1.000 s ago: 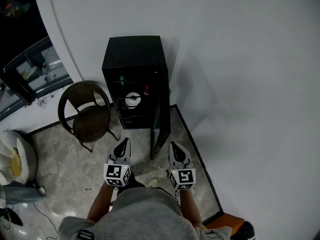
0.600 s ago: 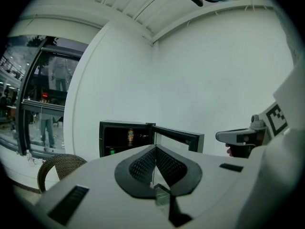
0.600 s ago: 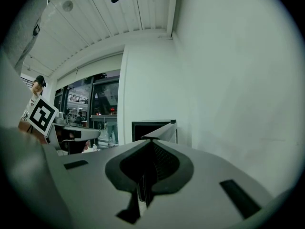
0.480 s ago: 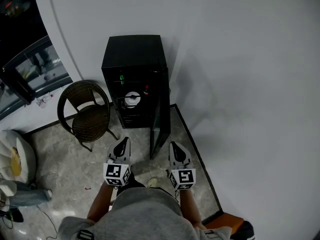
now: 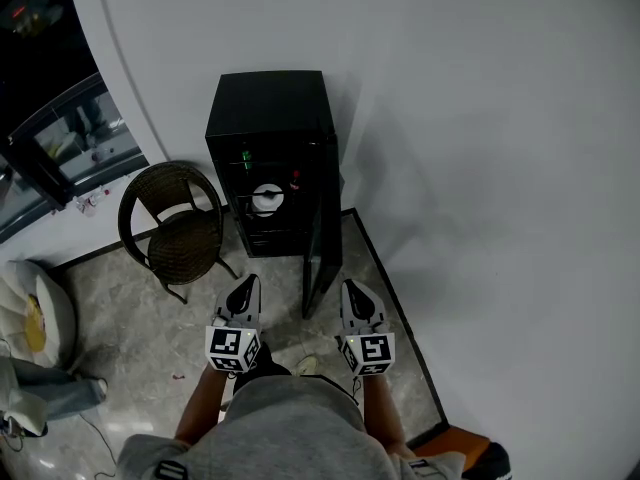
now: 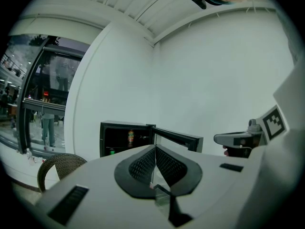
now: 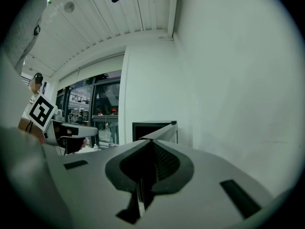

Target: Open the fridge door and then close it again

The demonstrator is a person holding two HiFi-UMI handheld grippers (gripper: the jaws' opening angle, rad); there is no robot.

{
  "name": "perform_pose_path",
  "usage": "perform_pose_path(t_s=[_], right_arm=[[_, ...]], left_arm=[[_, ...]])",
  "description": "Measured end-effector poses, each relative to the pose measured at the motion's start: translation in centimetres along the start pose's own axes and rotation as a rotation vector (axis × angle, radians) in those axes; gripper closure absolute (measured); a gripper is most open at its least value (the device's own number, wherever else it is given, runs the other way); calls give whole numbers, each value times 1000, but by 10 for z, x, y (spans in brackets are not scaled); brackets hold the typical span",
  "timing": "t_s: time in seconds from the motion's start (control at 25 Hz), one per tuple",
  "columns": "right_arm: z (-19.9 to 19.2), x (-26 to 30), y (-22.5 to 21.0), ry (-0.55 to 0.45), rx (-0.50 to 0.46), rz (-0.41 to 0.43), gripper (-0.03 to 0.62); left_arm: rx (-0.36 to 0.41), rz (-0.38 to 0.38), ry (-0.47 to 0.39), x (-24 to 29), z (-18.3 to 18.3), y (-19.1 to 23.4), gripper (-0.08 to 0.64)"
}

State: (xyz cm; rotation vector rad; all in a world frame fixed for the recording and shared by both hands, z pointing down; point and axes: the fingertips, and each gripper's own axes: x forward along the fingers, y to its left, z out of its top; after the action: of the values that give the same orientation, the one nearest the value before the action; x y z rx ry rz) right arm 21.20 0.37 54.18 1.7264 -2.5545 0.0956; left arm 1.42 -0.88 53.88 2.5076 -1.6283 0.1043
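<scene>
Nearest, the left gripper (image 5: 243, 290) and right gripper (image 5: 357, 293) are both clenched, empty, side by side. Just beyond and between them stands the open door (image 5: 322, 248) of the black fridge (image 5: 268, 118), which sits against the far wall (image 5: 480, 118), a chair (image 5: 170, 230) at its left.

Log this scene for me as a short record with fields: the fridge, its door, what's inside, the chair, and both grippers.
Fridge: black, standing against the white wall
Door: open, swung out toward the person
Inside: a white round item, too small to identify
Chair: wicker, beside the fridge, on its left in the head view
Left gripper: shut, empty
Right gripper: shut, empty
</scene>
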Motion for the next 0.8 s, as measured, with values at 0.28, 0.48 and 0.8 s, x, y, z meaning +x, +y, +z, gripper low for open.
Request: perform_pose_path(t_s=[0.28, 0.48, 0.8], right_arm=[[1, 11, -2, -6, -17, 41, 566], [-12, 21, -3, 19, 16, 99, 434], [-20, 37, -4, 44, -16, 80, 428]], left_arm=[[-1, 17, 3, -4, 1, 7, 555], [1, 38, 6, -7, -2, 11, 555], [1, 59, 14, -10, -3, 25, 555]])
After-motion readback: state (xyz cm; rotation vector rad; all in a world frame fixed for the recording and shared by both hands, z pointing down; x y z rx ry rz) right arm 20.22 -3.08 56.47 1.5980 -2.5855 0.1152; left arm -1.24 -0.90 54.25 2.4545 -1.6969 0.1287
